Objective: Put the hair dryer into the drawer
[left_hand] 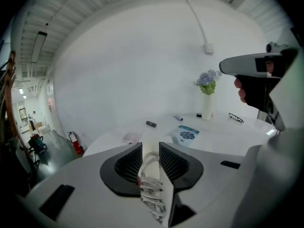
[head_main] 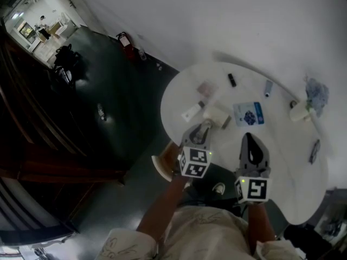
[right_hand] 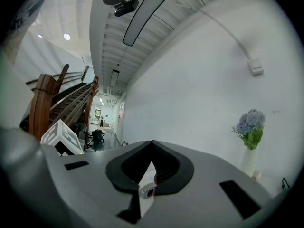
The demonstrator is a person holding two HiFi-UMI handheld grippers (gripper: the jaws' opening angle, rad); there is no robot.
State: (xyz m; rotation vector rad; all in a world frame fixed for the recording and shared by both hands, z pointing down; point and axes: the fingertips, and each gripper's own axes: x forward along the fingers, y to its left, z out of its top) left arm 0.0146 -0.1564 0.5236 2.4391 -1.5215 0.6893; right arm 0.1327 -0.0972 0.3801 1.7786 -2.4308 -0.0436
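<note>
Okay, left tool is angled down over the near edge of the round white surface. Its jaws are parted and nothing is clamped yet. The left gripper view shows a white hair dryer sitting in the gap, with the handle running between the pads and its cord wound in loops at the near end. The pads flank it closely, but I read that as straddling rather than squeezing. Likely lined up along the handle so the grip lands on the narrow part and traps the cord too.

Right tool sits further back by the person's body, pointing level. Its tips are pinched together on nothing, per the right gripper view. Probably parked there to stay out of the left tool's way and be free for the drawer.

The dryer lies on the surface at the near side, just ahead of the left tool. A blue-printed card is just beyond it, and a vase of flowers stands well apart at the far right.

No drawer can be made out in any view, so the put-away part hasn't started. Step in hand looks like the grasp. Main risk is the loose cord loops slipping out or snagging once the dryer is lifted.
</note>
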